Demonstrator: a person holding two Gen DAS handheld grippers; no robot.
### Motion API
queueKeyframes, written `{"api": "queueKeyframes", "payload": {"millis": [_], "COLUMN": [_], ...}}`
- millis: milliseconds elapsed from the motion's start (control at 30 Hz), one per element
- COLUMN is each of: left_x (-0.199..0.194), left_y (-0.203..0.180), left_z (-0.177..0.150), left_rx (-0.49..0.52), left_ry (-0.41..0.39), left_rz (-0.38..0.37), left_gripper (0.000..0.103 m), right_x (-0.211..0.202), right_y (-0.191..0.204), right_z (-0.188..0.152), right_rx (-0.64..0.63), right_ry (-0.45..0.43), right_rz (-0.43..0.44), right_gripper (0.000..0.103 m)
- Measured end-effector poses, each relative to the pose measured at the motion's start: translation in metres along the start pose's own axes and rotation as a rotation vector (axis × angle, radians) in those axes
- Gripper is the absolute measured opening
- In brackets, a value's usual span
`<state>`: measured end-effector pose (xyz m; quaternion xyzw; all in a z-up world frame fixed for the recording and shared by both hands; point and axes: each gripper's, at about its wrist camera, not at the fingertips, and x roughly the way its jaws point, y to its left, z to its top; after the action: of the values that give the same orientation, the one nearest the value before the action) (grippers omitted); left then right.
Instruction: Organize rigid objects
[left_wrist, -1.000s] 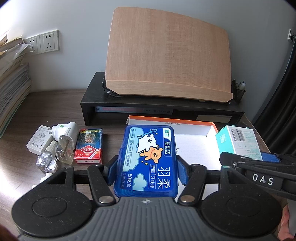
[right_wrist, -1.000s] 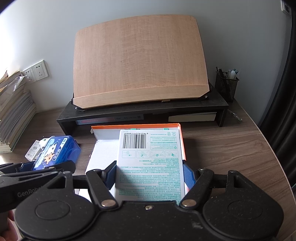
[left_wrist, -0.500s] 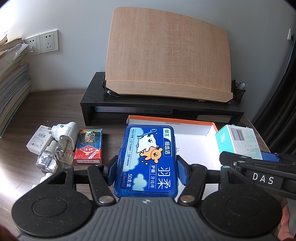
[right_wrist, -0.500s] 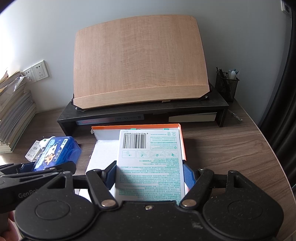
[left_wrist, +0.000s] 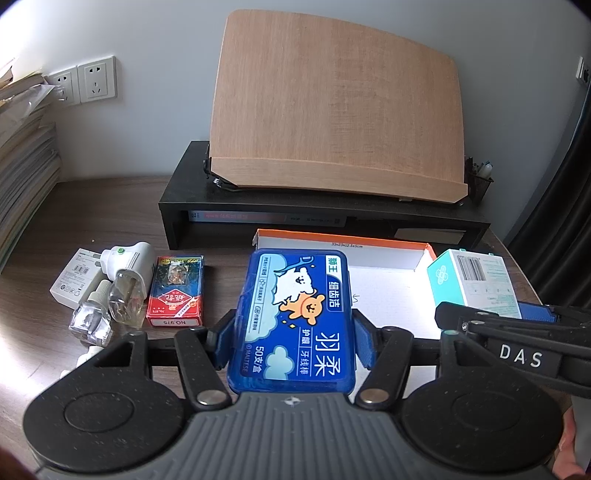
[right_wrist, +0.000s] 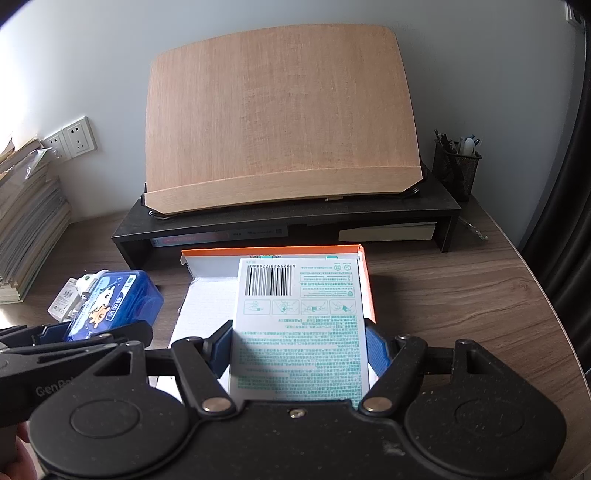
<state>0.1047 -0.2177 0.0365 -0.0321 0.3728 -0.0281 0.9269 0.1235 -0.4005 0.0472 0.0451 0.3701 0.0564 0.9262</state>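
Note:
My left gripper (left_wrist: 291, 341) is shut on a blue plastic floss-pick box (left_wrist: 295, 317) with a cartoon label, held above the left edge of an open orange-rimmed white cardboard box (left_wrist: 384, 291). My right gripper (right_wrist: 299, 350) is shut on a white and teal carton (right_wrist: 299, 317), barcode face up, held over the right side of the same open box (right_wrist: 207, 306). Each gripper shows in the other's view: the carton in the left wrist view (left_wrist: 476, 280), the blue box in the right wrist view (right_wrist: 114, 302).
Left of the open box lie a red card pack (left_wrist: 175, 295), a white plug-in vaporiser (left_wrist: 127, 266), a clear refill bottle (left_wrist: 92, 317) and a small white box (left_wrist: 75, 280). A black desk riser (left_wrist: 325, 218) with a wooden board stands behind. Stacked papers (left_wrist: 22, 177) far left, pen cup (right_wrist: 456, 164) right.

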Motion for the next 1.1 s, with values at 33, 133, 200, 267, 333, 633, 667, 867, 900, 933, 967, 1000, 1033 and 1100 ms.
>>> {"api": "queueKeyframes", "payload": {"millis": [33,133,200,267,333,633,667,867,900,933,967,1000,1033,1100], "left_x": [0.000,0.004,0.007,0.009,0.013,0.039,0.042,0.063,0.066,0.070,0.073,0.077,0.079,0.085], "left_y": [0.000,0.001,0.001,0.002,0.003,0.006,0.005,0.004,0.004,0.004,0.004,0.004,0.003,0.001], "left_z": [0.000,0.001,0.002,0.002,0.004,0.011,0.013,0.020,0.021,0.022,0.023,0.023,0.024,0.025], "left_rx": [0.000,-0.003,-0.006,-0.006,-0.007,0.004,0.006,0.010,0.011,0.009,0.009,0.008,0.008,0.014], "left_ry": [0.000,0.005,0.009,0.012,0.016,0.055,0.060,0.073,0.075,0.078,0.083,0.089,0.092,0.096], "left_rz": [0.000,-0.001,-0.001,-0.001,0.000,-0.010,-0.012,-0.022,-0.021,-0.021,-0.022,-0.023,-0.026,-0.032], "left_gripper": [0.063,0.063,0.063,0.063,0.063,0.063,0.063,0.063,0.063,0.063,0.063,0.063,0.063,0.063], "right_x": [0.001,0.005,0.010,0.014,0.020,0.051,0.055,0.081,0.084,0.088,0.090,0.091,0.089,0.081], "right_y": [0.000,0.001,0.001,-0.001,0.000,-0.007,-0.008,-0.015,-0.016,-0.017,-0.018,-0.020,-0.023,-0.028], "right_z": [0.001,0.003,0.004,0.004,0.005,0.014,0.015,0.025,0.027,0.028,0.030,0.031,0.031,0.030], "right_rx": [0.000,-0.002,-0.003,-0.004,-0.005,0.006,0.008,0.019,0.018,0.017,0.019,0.025,0.034,0.048], "right_ry": [0.002,0.006,0.013,0.021,0.030,0.071,0.074,0.078,0.068,0.063,0.064,0.066,0.056,0.029], "right_rz": [0.000,0.001,0.001,0.004,0.001,-0.020,-0.023,-0.019,-0.020,-0.018,-0.017,-0.016,-0.010,0.011], "right_gripper": [0.084,0.084,0.084,0.084,0.084,0.084,0.084,0.084,0.085,0.084,0.084,0.084,0.087,0.089]}}
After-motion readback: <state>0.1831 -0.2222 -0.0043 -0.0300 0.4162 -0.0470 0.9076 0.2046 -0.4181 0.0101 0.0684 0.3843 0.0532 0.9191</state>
